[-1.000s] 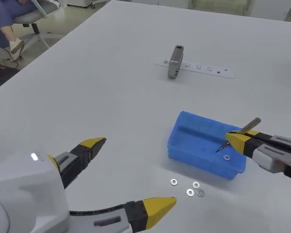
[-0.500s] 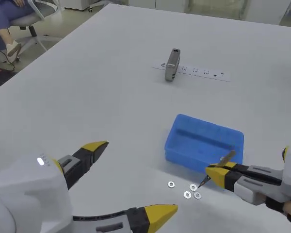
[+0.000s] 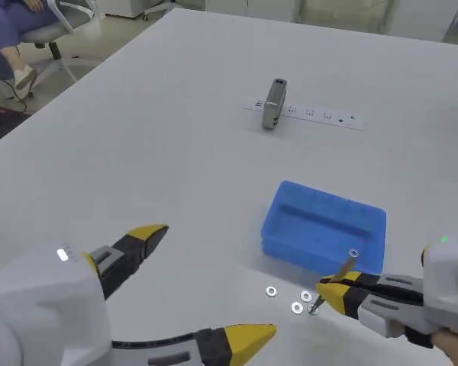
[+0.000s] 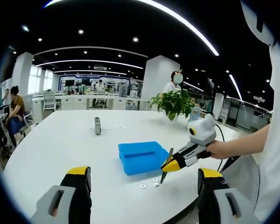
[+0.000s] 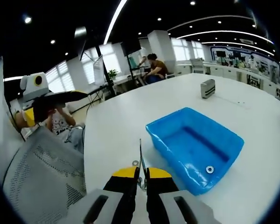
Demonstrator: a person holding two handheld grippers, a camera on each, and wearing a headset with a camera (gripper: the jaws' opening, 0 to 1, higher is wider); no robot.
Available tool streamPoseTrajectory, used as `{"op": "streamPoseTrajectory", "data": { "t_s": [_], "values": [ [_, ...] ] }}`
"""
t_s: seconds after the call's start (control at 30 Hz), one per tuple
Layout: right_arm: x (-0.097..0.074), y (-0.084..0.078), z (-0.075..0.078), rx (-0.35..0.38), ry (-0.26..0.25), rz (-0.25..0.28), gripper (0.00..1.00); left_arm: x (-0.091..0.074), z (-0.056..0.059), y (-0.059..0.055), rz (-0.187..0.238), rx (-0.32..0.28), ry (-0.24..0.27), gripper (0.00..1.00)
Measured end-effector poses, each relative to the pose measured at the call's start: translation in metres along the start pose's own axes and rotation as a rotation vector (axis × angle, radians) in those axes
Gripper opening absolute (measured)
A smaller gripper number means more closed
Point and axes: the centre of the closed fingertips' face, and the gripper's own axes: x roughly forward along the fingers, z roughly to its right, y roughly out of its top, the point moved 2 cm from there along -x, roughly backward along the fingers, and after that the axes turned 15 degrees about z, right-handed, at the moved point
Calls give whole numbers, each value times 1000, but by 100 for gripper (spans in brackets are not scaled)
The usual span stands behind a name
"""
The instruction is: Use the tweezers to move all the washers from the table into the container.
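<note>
Container point(image 3: 313, 229): blue, shallow, rectangular, open-topped. Stood on the white table point(image 3: 137, 137), right of centre and toward the near edge.

Single washer point(image 5: 209, 169): lay flat on the container floor, close to the wall nearest the right gripper.

Loose washers point(image 3: 297, 307): four counted. Lay flat on the table in a small cluster just beside the container's near wall, with one a little apart to the left.

Tweezers point(image 3: 345, 267): metal, slim. Pinched at about mid-length, tilted, points down at the table and upper end leaning toward the container's near wall. Points rested at the rightmost of the loose washers; could not tell whether touching or gripping it.

Right gripper point(image 3: 328, 292): yellow-tipped, held in a hand point(image 4: 218, 149) at the near right of the table. Jaws pressed together on the tweezers, which stood up between them in the right gripper view.

Left gripper point(image 3: 220, 277): yellow-tipped, at the near left of the table, well apart from the container. Jaws spread wide, holding nothing.

Power strip point(image 3: 320, 116): white, lay flat across the far side of the table. Grey adapter point(image 3: 275, 103) stood at its left end.
</note>
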Motion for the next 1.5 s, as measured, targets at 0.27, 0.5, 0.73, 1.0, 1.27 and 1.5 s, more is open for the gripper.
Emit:
{"op": "streamPoseTrajectory", "data": {
  "t_s": [0.27,0.5,0.73,1.0,1.27,1.5],
  "values": [
    [4,-2,-14,-193,69,-73,3,3,3,-1,-4,-1,-14,97],
    [6,-2,-12,-233,69,-94,2,1,2,-1,-1,-3,-12,97],
    [1,14,-6,-198,31,-50,1,-1,0,1,10,-5,-4,97],
    [-9,65,1,-176,-3,69,1,-1,1,2,14,-5,-4,97],
    [-8,94,32,-129,-92,156,1,-2,1,2,15,-3,-3,97],
    [7,88,60,-97,-140,124,1,-3,-1,1,9,0,0,96]
  ]
}}
